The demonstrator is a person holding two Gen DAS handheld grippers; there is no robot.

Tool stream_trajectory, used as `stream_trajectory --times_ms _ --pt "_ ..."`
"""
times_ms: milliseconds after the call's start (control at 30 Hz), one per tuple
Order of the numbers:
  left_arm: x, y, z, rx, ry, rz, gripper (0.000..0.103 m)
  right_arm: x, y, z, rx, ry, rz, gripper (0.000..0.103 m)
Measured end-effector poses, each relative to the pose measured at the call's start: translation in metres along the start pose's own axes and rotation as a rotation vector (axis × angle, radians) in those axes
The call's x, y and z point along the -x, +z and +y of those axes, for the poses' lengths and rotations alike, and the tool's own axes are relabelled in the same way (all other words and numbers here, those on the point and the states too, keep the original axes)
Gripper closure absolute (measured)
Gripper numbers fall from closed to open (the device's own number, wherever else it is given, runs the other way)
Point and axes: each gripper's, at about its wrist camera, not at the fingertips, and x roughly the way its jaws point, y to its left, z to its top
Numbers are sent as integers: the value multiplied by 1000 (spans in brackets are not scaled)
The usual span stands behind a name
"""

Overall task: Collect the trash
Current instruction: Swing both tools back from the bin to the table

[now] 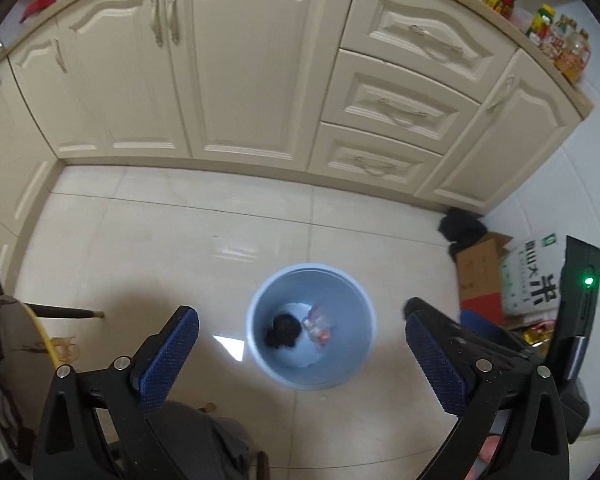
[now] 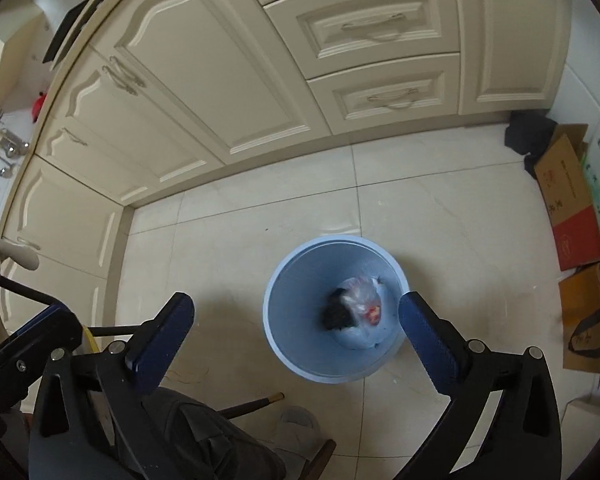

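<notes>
A light blue trash bin (image 1: 260, 344) stands on the tiled floor, seen from above in both views (image 2: 292, 344). Inside it lie a black clump (image 1: 283, 331) and a clear plastic bag with red bits (image 1: 318, 325); both also show in the right wrist view, the clump (image 2: 336, 314) and the bag (image 2: 364, 300). My left gripper (image 1: 302, 330) is open and empty above the bin. My right gripper (image 2: 296, 316) is open and empty above the bin, and its body shows at the right of the left wrist view (image 1: 576, 304).
Cream kitchen cabinets (image 1: 236, 72) with drawers (image 1: 400, 112) line the far side. A cardboard box (image 1: 480, 276), a rice bag (image 1: 536, 280) and a black bundle (image 1: 462, 226) sit at the right by the wall. A chair leg (image 2: 252, 404), my knee (image 2: 204, 436) and a slipper lie below.
</notes>
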Motion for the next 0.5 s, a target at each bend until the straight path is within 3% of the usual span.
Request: stream_trajectory --times_ms 200,500 --pt "99 -68 -24 -3 24 -75 1 23 -10 11 3 -32 -21 0" --pt "261 -138 5 6 10 -276 1 100 -24 78 85 16 -145 0"
